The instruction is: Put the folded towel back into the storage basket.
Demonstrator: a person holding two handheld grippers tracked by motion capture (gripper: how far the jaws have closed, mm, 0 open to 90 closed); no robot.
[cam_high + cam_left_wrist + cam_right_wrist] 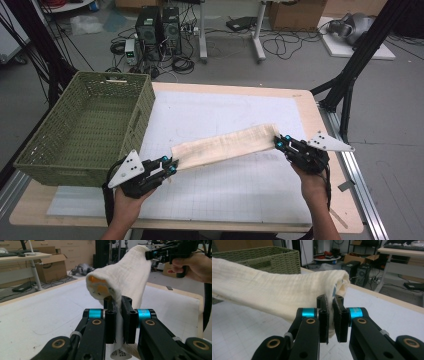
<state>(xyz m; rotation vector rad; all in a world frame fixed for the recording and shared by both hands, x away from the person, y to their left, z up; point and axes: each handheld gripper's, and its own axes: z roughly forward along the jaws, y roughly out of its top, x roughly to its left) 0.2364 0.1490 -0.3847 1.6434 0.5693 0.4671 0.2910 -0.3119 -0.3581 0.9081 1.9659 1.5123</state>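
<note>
Cloth (225, 146), a cream folded strip of crinkled muslin, stretches across the middle of the high view from lower left to upper right, raised off the white gridded mat (240, 190) and sagging slightly between its two held ends. The left tongs (172, 167) grip its lower-left end: in the left gripper view the two black jaws stand pressed together on the fabric, with a printed tag hanging below them and an orange patch showing inside the fold above. The right tongs (278, 142) grip the upper-right end; in the right gripper view the jaws are nearly closed, pinching the cloth's edge between them, and the strip runs off to the upper left of that frame. A hand (127, 207) holds each tool from the bottom edge of the high view. The mat covers most of the wooden tabletop (310, 107). A green woven basket (85, 130) sits at the left side of the tabletop, just beside the left tongs and apart from the cloth. Beyond the tabletop, at the top of the high view, computer towers (159, 27) and tangled cables lie on the floor.
</note>
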